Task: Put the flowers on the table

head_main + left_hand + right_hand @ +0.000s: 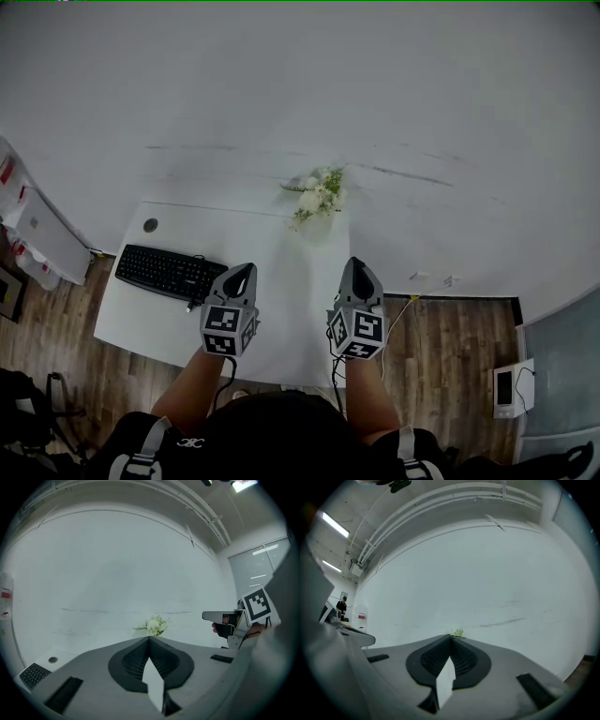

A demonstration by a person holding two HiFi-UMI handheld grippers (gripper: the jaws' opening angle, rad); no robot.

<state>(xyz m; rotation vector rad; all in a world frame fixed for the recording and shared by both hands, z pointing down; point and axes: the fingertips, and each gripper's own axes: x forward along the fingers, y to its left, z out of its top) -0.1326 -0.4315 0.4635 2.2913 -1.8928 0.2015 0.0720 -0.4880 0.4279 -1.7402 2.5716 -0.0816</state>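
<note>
A small bunch of white flowers with green leaves (318,195) stands at the far edge of the white table (291,309), against the white wall. The flowers (155,625) also show just over the jaw tips in the left gripper view, and only a bit of their green (458,632) peeks over the jaws in the right gripper view. My left gripper (242,273) and right gripper (362,270) hover side by side over the near half of the table, well short of the flowers. Both are shut with nothing between their jaws.
A black keyboard (171,272) lies on the left part of the table, with a round cable hole (150,225) behind it. Wooden floor (450,347) runs to the right of the table. White bags (37,234) sit at the far left.
</note>
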